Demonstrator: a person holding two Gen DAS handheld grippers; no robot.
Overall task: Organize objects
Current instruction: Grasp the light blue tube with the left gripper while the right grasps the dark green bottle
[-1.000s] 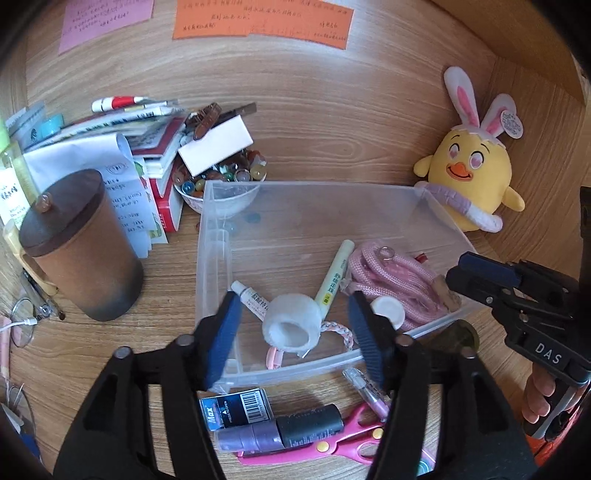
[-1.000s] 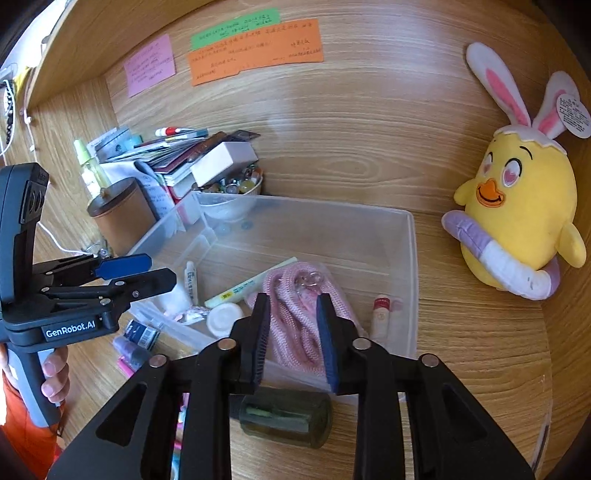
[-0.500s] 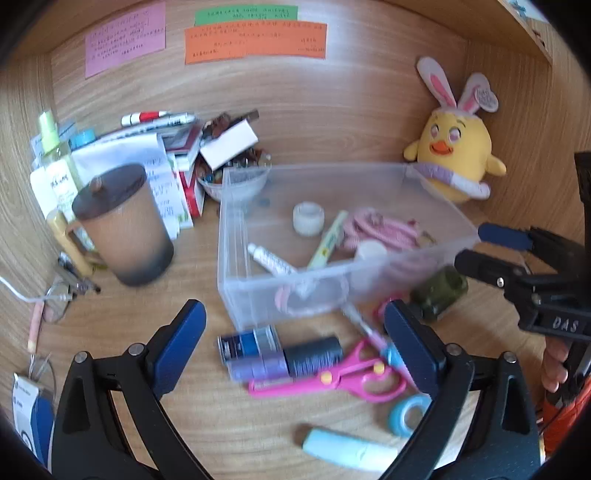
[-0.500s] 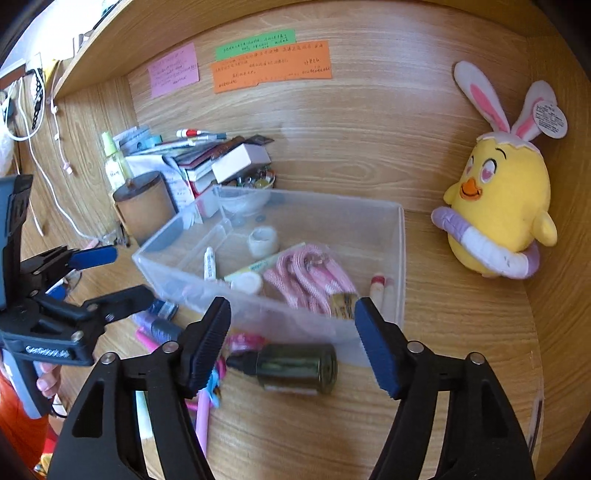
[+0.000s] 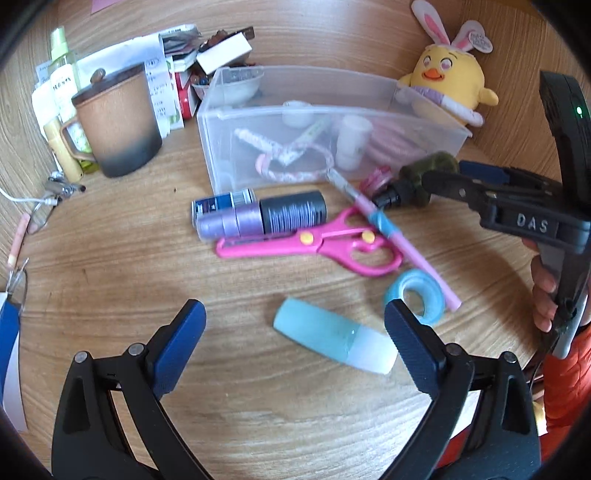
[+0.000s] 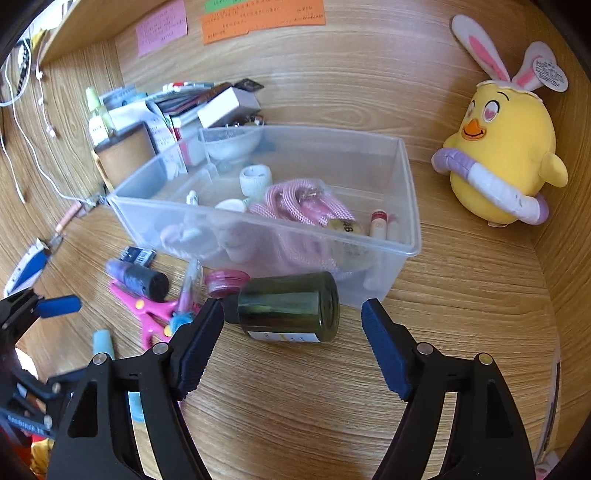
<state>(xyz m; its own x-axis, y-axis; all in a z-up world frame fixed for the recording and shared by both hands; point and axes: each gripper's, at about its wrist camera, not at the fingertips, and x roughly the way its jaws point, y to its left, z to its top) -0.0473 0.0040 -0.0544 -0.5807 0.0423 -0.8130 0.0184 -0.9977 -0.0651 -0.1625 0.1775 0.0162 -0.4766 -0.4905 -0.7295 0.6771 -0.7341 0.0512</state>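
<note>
Teal tube (image 5: 334, 341) lies between the left gripper's (image 5: 295, 345) spread jaws.

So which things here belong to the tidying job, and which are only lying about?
Job: clear box, green bottle, pink scissors, blue tube, blue tape ring, purple marker.
Lying about: chick toy, brown mug, sticky notes.

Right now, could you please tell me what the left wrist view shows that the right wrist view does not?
Only the left wrist view shows the blue tape ring and the whole brown mug. Only the right wrist view shows the pink and orange notes on the wall. Both show the clear bin, pink scissors, dark green bottle and yellow chick toy.
</note>
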